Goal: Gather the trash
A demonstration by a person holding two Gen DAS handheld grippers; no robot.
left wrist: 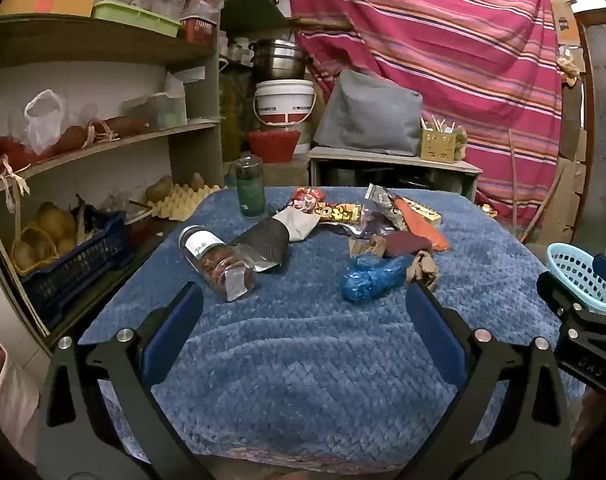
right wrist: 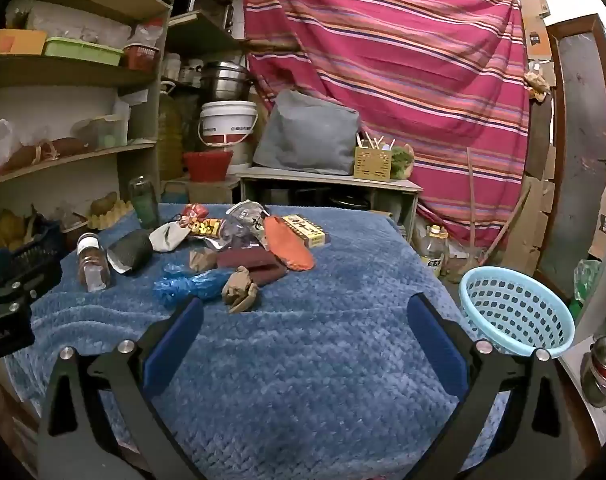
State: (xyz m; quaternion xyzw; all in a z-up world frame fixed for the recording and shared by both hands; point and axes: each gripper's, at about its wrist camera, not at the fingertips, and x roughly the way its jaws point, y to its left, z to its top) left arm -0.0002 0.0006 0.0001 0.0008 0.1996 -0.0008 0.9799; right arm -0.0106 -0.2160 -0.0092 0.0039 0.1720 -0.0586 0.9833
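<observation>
Across the middle of both views, a blue fuzzy cloth covers the surface, trash clustered in its upper half. Left wrist view: left gripper at lower centre, jaws released and spread wide, nothing between them, over bare cloth. Just above its left finger lies a tipped jar with brown contents, beside it a dark foil pouch. Upright green bottle at upper centre-left of the cloth. Blue crumpled plastic bag just above the right finger, a brown paper wad touching it on the right. Behind those, a maroon pouch, an orange piece, a snack wrapper and a small box. Light blue basket at the right edge, partly hidden by the right gripper's body. Right wrist view: right gripper at lower centre, jaws also released, wide apart, empty. Blue bag and paper wad sit just above its left finger; the basket appears at right, off the cloth's edge, looks empty. Background: striped red cloth hanging upper right, shelves upper left, a white bucket and a grey cushion at upper centre.
</observation>
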